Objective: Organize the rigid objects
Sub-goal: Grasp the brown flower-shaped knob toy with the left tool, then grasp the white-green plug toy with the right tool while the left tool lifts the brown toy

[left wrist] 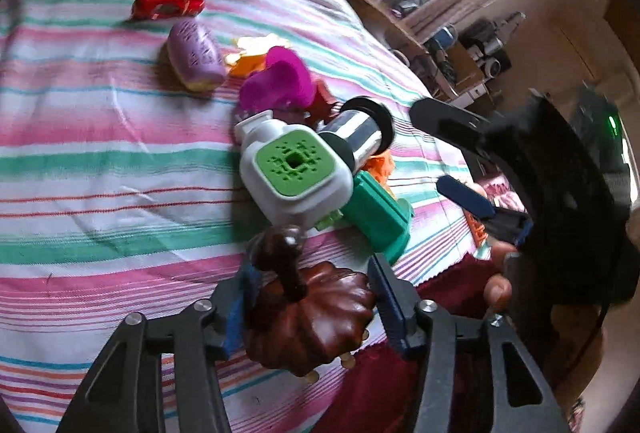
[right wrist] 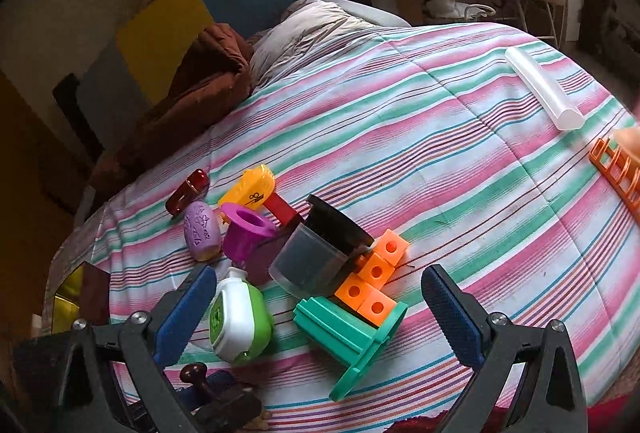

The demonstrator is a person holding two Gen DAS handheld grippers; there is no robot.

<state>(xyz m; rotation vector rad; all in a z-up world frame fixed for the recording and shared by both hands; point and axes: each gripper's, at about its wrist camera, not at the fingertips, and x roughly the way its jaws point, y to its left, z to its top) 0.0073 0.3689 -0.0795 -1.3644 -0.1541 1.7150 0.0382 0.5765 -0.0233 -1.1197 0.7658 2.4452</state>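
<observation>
Item: brown ribbed pumpkin-shaped piece with stem (left wrist: 308,317), lower centre of the left wrist view. We find it clamped between the blue-padded fingers (left wrist: 386,297) of the left gripper (left wrist: 308,297), which press on its two flanks; the stem points up the frame toward the pile. Whether it is lifted off the striped bed cover (left wrist: 100,153) we cannot tell.

Item: pile of rigid toys, just above the held piece in that view. Contents: white-and-green square punch (left wrist: 296,173), teal flanged block (left wrist: 378,217), shiny cylinder with black ends (left wrist: 356,137), magenta cup (left wrist: 280,81), purple egg-shaped piece (left wrist: 196,57), red car (left wrist: 168,5) farther up and left.

Item: right gripper (right wrist: 316,313), lower edge of the right wrist view. Its fingers (right wrist: 450,317) stand wide apart and hold nothing; the teal block and orange cubes (right wrist: 372,285) lie between and just beyond them, the block's long axis slanting from upper left to lower right. We judge the right gripper nearer the pile, the left being occupied.

Item: translucent white tube (right wrist: 544,93), upper right, well apart from the pile.
</observation>
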